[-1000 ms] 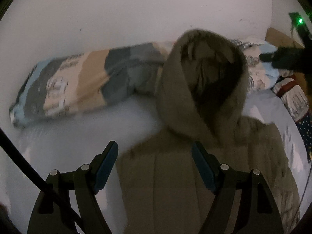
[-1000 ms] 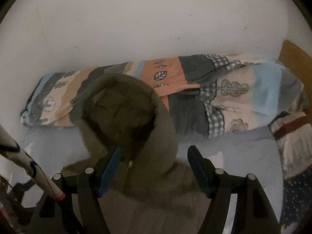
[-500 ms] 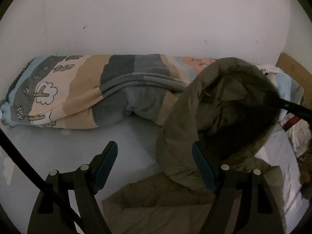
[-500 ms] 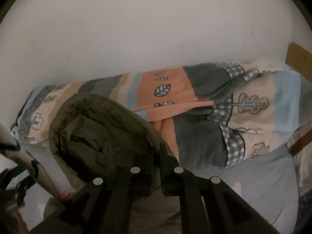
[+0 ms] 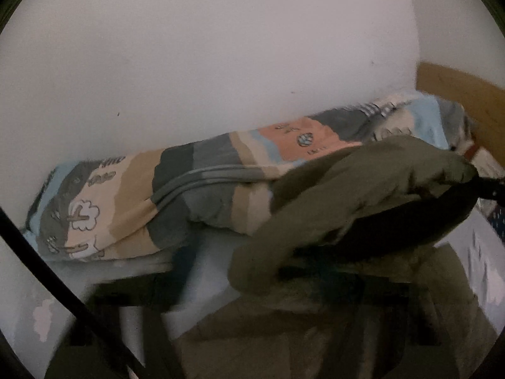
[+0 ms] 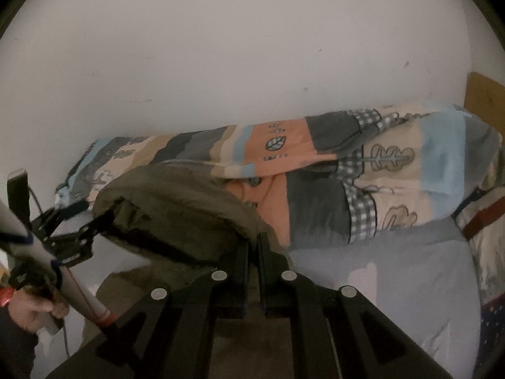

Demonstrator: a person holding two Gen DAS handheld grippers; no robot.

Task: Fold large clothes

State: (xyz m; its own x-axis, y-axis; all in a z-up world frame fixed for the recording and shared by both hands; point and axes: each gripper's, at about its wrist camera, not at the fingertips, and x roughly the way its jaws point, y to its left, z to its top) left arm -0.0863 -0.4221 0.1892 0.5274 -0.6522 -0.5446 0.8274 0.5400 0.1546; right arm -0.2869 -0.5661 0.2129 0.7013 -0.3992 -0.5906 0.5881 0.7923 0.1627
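An olive-green hooded coat lies on the bed, its hood (image 5: 363,202) lifted off the sheet. My right gripper (image 6: 252,246) is shut on the right edge of the hood (image 6: 176,211). My left gripper (image 6: 104,218) shows in the right wrist view with its fingers closed on the hood's left edge. In the left wrist view my own fingers are a dark motion blur low in the frame, and the right gripper's tip (image 5: 487,188) holds the hood's far edge. The coat's body (image 5: 284,341) lies below.
A rolled patchwork quilt (image 6: 331,177) lies along the white wall behind the hood. Pale blue bedsheet (image 6: 394,278) to the right. A wooden headboard (image 5: 467,107) and more bedding (image 6: 483,218) stand at far right. A cable (image 5: 63,284) crosses the left wrist view.
The left gripper closed from open onto the hood's left edge. The right gripper stayed shut on the right edge. The hood rose and stretched wide between them.
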